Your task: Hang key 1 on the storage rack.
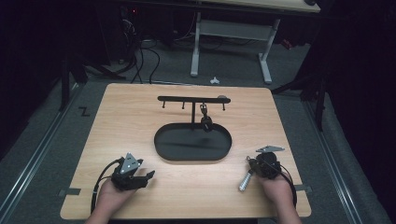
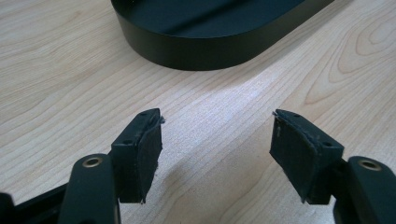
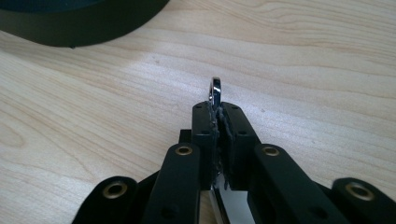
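- Right gripper (image 3: 219, 114) is closed tight on a metal keyring (image 3: 215, 88); the chrome loop pokes out past the tips, and a silvery barrel (image 1: 245, 181) hangs below it near the table's (image 1: 140, 112) front right
- Left gripper (image 2: 217, 140) rests wide apart, holding nothing, just short of the tray (image 2: 210, 46)
- Likely next step: hang the loop on a free hook of the rack (image 1: 194, 99); keep the loop upright and square to the hook, lifting slowly so the barrel doesn't swing
- Tray is matte black, oval, low-walled; rack a thin black bar with one dark item (image 1: 205, 122) hanging; table pale wood grain; pads fuzzy and frayed
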